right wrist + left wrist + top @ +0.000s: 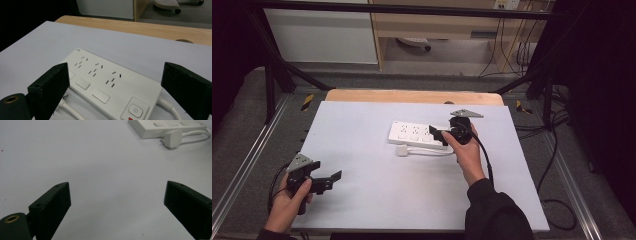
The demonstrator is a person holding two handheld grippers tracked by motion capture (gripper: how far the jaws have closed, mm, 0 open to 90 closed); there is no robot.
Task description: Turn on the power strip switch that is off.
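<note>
Table top, white sheet: bare across the left half and the whole near strip; open passage there.

Power strip: white, lying flat right of centre toward the far side; sole sizeable obstacle on the sheet.

Plug: white, just beside the strip's near edge, its cable looping along that edge; narrows the approach from the near side.

Left gripper: near left corner, jaws wide apart over bare surface, well apart from the strip.

Right gripper: at the strip's right end, jaws spread, blocking that end.

Black frame posts: flanking the table at far left and far right.
</note>
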